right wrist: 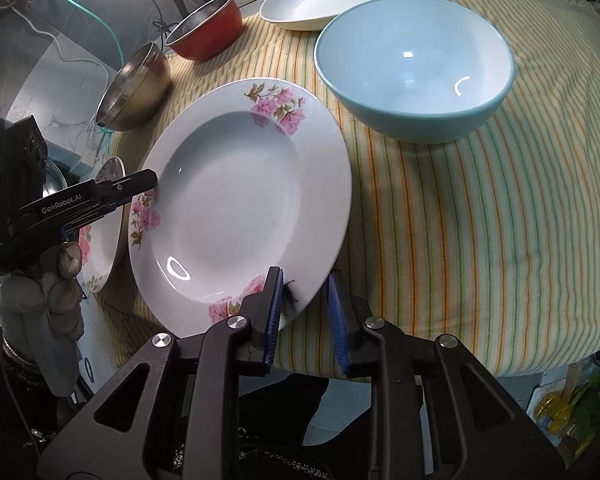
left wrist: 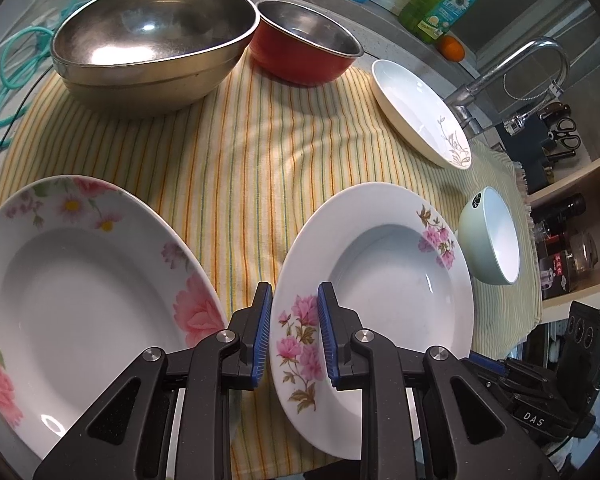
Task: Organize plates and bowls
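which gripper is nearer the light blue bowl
Right. The right gripper sits at the near rim of the purple-flowered plate, on the side beside the light blue bowl. The left gripper holds that plate's far rim, further away.

**A striped cloth covers the counter**

A yellow striped cloth [left wrist: 240, 152] covers the counter [left wrist: 412, 36] — its far right edge frayed. Directly on it sit a large steel bowl [left wrist: 152, 40], a red bowl [left wrist: 300, 60], a plain white plate [left wrist: 420, 112], a pale blue bowl [right wrist: 416, 68] and a big rose-patterned plate [left wrist: 80, 292].
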A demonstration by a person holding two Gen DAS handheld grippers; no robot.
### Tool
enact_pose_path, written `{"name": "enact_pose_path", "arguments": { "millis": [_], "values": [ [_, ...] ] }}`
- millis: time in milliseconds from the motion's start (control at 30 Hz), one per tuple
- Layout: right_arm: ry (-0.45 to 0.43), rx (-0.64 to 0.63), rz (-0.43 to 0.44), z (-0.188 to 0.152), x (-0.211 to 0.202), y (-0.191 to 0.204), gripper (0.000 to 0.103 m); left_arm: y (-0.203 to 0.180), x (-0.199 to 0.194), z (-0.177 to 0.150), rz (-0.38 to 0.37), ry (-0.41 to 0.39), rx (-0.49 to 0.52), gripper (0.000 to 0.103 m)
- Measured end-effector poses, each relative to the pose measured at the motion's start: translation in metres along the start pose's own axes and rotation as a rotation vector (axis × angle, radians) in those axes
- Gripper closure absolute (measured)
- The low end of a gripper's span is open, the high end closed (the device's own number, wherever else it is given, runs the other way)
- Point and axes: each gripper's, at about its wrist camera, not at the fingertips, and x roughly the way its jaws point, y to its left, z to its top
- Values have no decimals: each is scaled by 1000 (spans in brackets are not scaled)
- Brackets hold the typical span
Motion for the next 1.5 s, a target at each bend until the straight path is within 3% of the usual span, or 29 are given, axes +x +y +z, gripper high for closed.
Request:
{"name": "enact_pose_path", "arguments": {
  "millis": [200, 400, 667, 1267, 1500],
  "values": [
    [-43, -15, -31, 2, -14, 1, 59, 2, -7, -2, 1, -26, -12, 82],
    [-89, -52, -45, 6, -30, 12, 59, 3, -29, 2, 6, -89, -13, 69],
    [-117, -119, -11, 24, -32, 39, 58, 23, -64, -3, 17, -179, -65, 69],
    [-2, -375, 147, 59, 30, 141, 58, 126, -117, -62, 152, -299, -375, 69],
    [49, -408, 162, 68, 56, 161, 58, 154, -117, -82, 144, -298, -466, 69]
  ]
}}
